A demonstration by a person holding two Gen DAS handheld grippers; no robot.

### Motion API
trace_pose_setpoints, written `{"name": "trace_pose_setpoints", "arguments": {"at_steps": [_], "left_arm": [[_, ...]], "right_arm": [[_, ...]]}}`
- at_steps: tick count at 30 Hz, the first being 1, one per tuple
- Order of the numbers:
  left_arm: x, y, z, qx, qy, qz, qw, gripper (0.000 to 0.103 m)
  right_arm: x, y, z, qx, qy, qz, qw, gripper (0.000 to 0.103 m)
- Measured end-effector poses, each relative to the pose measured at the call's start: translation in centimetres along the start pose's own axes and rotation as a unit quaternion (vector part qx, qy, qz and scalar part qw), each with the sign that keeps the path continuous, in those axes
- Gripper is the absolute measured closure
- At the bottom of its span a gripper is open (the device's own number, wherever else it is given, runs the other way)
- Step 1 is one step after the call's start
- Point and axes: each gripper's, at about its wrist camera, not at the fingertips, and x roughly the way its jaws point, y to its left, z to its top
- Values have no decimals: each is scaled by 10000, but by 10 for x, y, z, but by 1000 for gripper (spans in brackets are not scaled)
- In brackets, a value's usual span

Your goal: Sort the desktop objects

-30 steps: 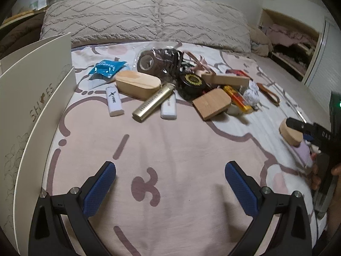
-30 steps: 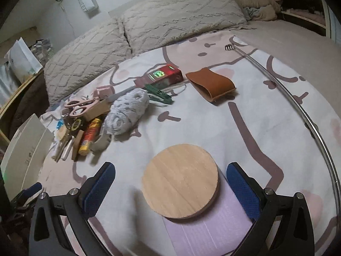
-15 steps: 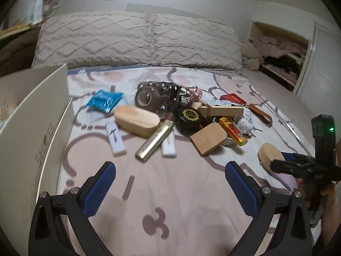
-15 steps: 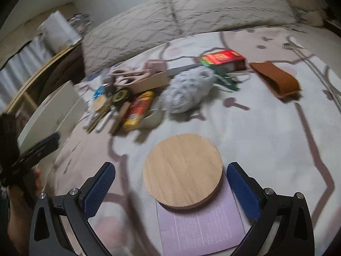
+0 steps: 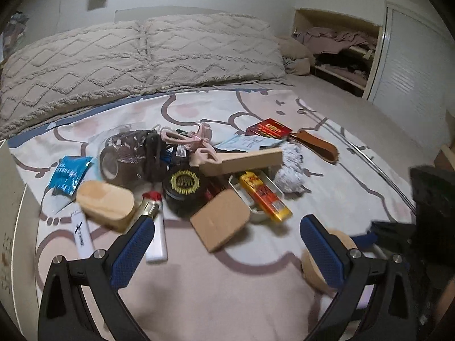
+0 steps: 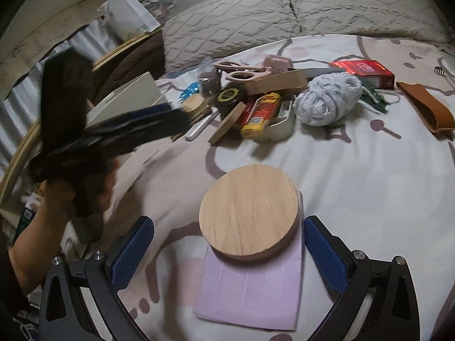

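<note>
Left claw [image 5: 227,247] swung closer to the clutter pile, wide open, empty. Right claw [image 6: 229,245] also wide open, holding nothing, straddling the round wooden disc [image 6: 248,209] atop a lilac pad [image 6: 250,292]. Sorting barely begun. Beyond the disc, white tray [image 6: 281,122] holding a yellow-red pack [image 6: 260,110].

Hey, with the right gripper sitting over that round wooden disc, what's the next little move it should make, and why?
Probably ease the right gripper forward and down, then close on the round wooden disc. Its jaws are open and empty, the disc lies between the fingertips just ahead, resting partly on the lilac pad, apart from the cluttered pile. The disc looks nearly as wide as the opening, so centre it first.
</note>
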Motion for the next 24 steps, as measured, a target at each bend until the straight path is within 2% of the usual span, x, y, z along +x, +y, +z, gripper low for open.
{"name": "trace_pose_setpoints", "arguments": {"at_steps": [4,10,14,18,20,24], "left_arm": [[19,4,5,-168,74,-39,9998,0],[33,-6,1,-233,201,-359,9989,0],[24,-25,-5,80,206,-389,9990,0],[25,-42,-13,526,503,-206,9971,0],[27,-50,-20,780,640,-66,9949,0],[27,-53,-25,852,647,-125,9942,0]], "right_arm": [[-5,0,-5,45,29,256,9997,0],[-6,17,-16,-265,231,533,9980,0],[-4,32,-23,-597,417,629,9954,0],[1,40,-23,-765,525,701,9932,0],[0,39,-22,-743,534,727,9931,0],[-7,26,-20,-406,392,857,9947,0]]}}
